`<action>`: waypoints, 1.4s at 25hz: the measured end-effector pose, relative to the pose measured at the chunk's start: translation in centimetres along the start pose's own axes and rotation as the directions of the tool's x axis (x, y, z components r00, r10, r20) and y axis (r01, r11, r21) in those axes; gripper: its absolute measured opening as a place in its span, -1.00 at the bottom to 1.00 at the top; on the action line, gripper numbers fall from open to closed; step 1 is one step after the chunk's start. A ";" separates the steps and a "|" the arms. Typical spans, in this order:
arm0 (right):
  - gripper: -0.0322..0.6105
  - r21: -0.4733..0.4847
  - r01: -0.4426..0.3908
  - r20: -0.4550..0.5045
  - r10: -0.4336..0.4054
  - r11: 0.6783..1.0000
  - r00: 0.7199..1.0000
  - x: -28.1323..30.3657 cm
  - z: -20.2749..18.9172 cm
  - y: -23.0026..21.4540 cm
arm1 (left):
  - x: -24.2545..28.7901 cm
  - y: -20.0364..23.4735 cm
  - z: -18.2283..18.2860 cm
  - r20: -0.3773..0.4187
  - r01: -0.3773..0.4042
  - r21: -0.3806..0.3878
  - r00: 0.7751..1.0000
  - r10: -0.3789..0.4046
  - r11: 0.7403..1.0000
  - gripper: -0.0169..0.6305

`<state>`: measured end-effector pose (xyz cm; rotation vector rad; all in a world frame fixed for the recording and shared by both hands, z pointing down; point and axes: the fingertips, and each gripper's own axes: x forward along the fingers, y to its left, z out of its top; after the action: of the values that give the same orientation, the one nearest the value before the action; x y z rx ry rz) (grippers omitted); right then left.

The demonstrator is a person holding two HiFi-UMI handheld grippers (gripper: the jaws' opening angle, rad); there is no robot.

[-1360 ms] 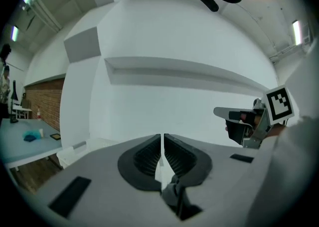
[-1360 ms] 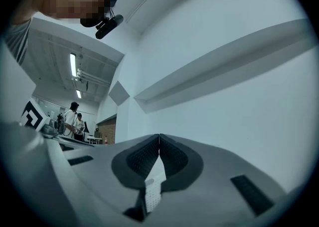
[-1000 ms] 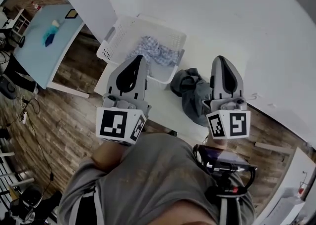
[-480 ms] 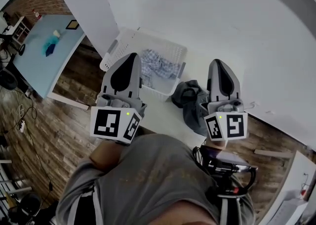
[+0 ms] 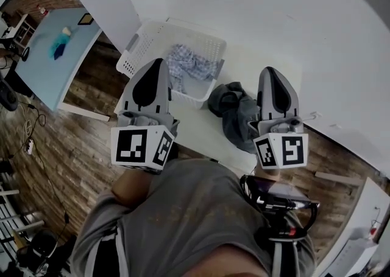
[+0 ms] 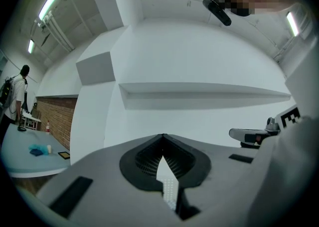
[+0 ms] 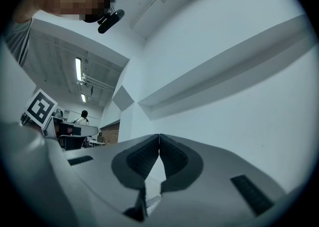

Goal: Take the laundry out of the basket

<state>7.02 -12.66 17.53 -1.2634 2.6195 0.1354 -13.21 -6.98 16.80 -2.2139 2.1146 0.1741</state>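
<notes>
A white slatted laundry basket (image 5: 141,50) stands on a white table (image 5: 201,133) against the wall. A blue-checked cloth (image 5: 190,64) lies inside it. To its right a dark grey garment (image 5: 234,114) lies crumpled on the table. My left gripper (image 5: 155,63) hovers over the basket's near edge, shut and empty. My right gripper (image 5: 270,71) hangs just right of the grey garment, also shut with nothing in it. In the left gripper view the jaws (image 6: 162,135) meet against a bare white wall. The right gripper view shows the same closed tips (image 7: 159,135).
A light blue table (image 5: 55,50) with small items stands at the left over wooden flooring (image 5: 67,142). A white wall with a ledge (image 6: 199,91) rises behind the basket. A person (image 6: 12,99) stands far off at the left.
Both grippers stay shut and keep their places beside the basket and the garment; only the head camera's framing has shifted slightly.
</notes>
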 end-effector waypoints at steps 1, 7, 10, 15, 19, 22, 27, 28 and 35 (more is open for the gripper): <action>-0.88 0.003 -0.002 -0.003 0.002 1.000 1.000 -0.3 0.0 -0.1 | -0.2 -0.2 -0.1 -0.005 -0.005 0.000 1.000 0.005 1.000 -0.92; -0.88 0.046 -0.012 -0.044 0.014 0.999 0.999 -1.9 -1.9 -0.9 | -1.1 -1.4 -2.5 -0.066 -0.037 -0.006 0.997 0.037 0.999 -0.92; -0.88 0.071 -0.018 -0.062 0.022 0.997 0.998 -1.8 -3.1 -1.2 | -1.2 -1.9 -3.8 -0.102 -0.037 -0.005 0.994 0.036 0.999 -0.92; -0.88 0.088 -0.010 -0.080 0.017 0.996 0.997 -0.3 -4.3 -1.2 | 0.1 -0.6 -4.7 -0.128 -0.036 -0.002 0.991 0.035 0.999 -0.92; -0.88 0.073 0.006 -0.077 -0.001 0.997 0.997 2.0 -4.5 -1.1 | 2.6 1.3 -4.6 -0.121 -0.020 -0.003 0.993 0.019 1.000 -0.92; -0.88 0.059 0.024 -0.071 -0.020 0.998 0.997 4.1 -4.3 -1.2 | 4.8 2.7 -4.4 -0.112 0.004 -0.010 0.994 -0.005 1.000 -0.92; -0.88 0.039 0.060 -0.066 -0.058 0.997 0.996 7.1 -4.2 -1.7 | 8.8 5.0 -4.3 -0.107 0.032 -0.017 0.994 -0.033 0.999 -0.92; -0.88 0.037 0.069 -0.071 -0.067 0.997 0.995 7.5 -4.4 -1.8 | 9.5 5.5 -4.6 -0.113 0.037 -0.019 0.993 -0.039 0.999 -0.92; -0.88 0.033 0.128 -0.119 -0.123 0.991 0.985 10.3 -6.6 -3.1 | 13.8 6.9 -8.8 -0.189 0.094 -0.035 0.977 -0.099 0.995 -0.92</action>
<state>2.14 -23.63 21.48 -1.4592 2.6141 -0.0137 -19.20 -22.16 23.86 -2.4315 2.0988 -0.0176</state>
